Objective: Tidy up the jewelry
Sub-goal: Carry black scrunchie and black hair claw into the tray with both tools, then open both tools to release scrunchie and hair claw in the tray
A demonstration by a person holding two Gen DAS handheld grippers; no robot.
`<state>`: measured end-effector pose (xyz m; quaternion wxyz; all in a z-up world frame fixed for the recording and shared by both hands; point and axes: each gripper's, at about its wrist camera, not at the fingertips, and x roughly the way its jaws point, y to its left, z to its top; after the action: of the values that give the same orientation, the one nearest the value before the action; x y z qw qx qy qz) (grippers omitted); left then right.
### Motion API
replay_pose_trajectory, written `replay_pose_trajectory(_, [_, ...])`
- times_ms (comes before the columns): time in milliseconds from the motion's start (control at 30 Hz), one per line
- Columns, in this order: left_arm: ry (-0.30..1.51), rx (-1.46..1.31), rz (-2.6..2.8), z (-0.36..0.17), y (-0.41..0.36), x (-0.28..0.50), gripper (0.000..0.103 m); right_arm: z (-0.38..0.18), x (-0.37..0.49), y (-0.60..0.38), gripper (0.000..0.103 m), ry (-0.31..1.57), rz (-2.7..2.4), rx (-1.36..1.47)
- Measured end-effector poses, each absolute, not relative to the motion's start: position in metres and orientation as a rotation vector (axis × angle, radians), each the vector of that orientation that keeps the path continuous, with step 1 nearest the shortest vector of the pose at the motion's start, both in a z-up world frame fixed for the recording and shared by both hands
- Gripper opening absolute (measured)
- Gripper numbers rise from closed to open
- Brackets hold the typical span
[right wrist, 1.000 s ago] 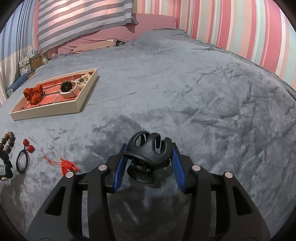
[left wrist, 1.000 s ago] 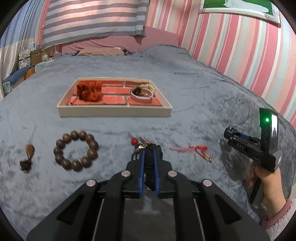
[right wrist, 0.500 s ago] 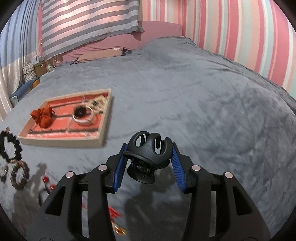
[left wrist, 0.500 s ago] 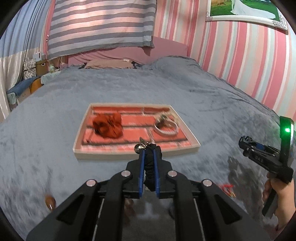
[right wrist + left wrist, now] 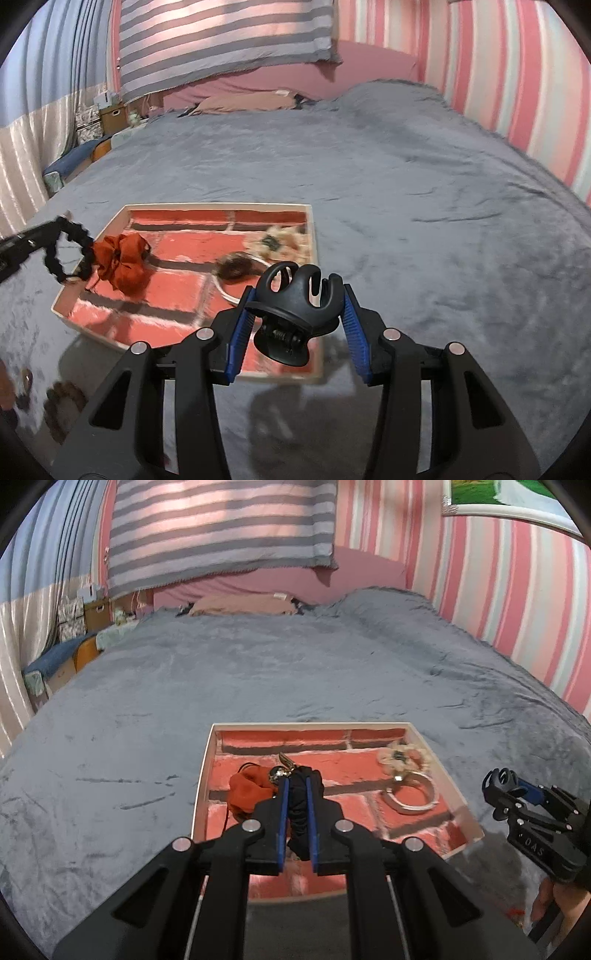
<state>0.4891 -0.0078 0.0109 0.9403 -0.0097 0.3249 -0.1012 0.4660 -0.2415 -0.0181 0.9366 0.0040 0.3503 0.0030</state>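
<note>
Left gripper (image 5: 295, 790) advanced over tray (image 5: 201, 775), clamping black scrunchie (image 5: 301, 812)

The tray (image 5: 202, 775) has a red brick pattern, the bow (image 5: 123, 267) is orange, the hair clip (image 5: 295, 295) is black, and the bed (image 5: 258, 672) is grey.

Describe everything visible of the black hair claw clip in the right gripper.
The black hair claw clip looks like glossy plastic, with curved interlocking teeth on top and a metal spring hinge showing below. The right gripper has its blue-padded jaws shut on its sides, holding it in the air above the tray's near corner, touching nothing else.
</note>
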Motion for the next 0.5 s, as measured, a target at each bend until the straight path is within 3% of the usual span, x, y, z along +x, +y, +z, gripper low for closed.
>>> replay_pose_trajectory(500, [0.8, 0.037, -0.124, -0.049, -0.013, 0.576, 0.01, -0.065, 0.546, -0.227, 0.046, 0.835, 0.029, 0.058])
